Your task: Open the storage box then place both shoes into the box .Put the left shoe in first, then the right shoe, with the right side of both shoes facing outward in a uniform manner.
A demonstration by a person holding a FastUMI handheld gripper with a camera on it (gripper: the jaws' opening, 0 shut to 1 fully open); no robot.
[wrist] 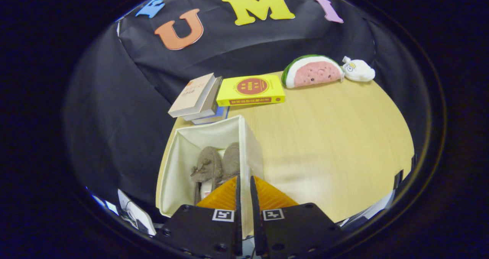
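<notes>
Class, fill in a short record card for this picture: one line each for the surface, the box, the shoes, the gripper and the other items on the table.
surface: light wooden table
box: cream storage box, open at the top
shoes: two grey-brown shoes side by side inside the box
gripper: gripper above the box's right wall, fingers nearly together, holding nothing
books: stack of books and yellow book beyond the box
toys: watermelon plush beside a white plush

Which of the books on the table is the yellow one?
The yellow book lying flat alone beside the watermelon plush; the other books are pale and stacked. The gripper is nearly shut, holding nothing.
</notes>
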